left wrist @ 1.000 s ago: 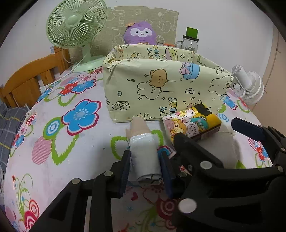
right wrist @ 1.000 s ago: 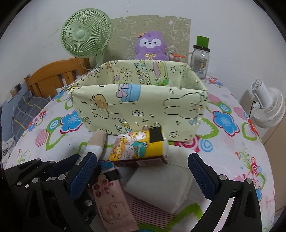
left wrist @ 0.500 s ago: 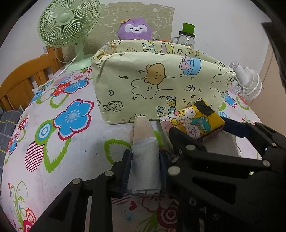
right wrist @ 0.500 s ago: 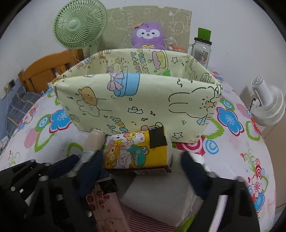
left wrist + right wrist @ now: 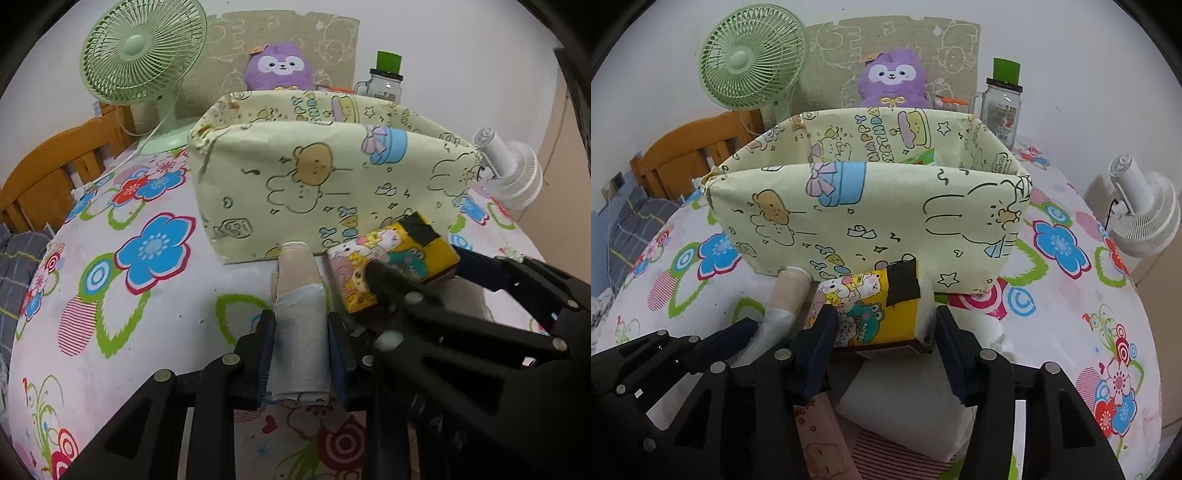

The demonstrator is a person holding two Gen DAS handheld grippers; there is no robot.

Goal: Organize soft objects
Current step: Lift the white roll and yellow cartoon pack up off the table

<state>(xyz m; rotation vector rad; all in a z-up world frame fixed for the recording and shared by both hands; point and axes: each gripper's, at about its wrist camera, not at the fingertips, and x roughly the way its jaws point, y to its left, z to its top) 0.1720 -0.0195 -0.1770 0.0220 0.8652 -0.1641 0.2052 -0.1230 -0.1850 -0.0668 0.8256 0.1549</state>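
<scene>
Right gripper (image 5: 882,345) jaws just closed in on yellow pack (image 5: 875,310); left gripper (image 5: 301,354) clamps rolled sock (image 5: 299,317), both before yellow bin (image 5: 871,218) on floral counter (image 5: 1071,295).

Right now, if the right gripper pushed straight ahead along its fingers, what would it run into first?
The right gripper straddles the yellow cartoon pack, so the pack meets it first; beyond stands the front wall of the pale-yellow printed storage box. How far apart pack and box are is unclear.
</scene>
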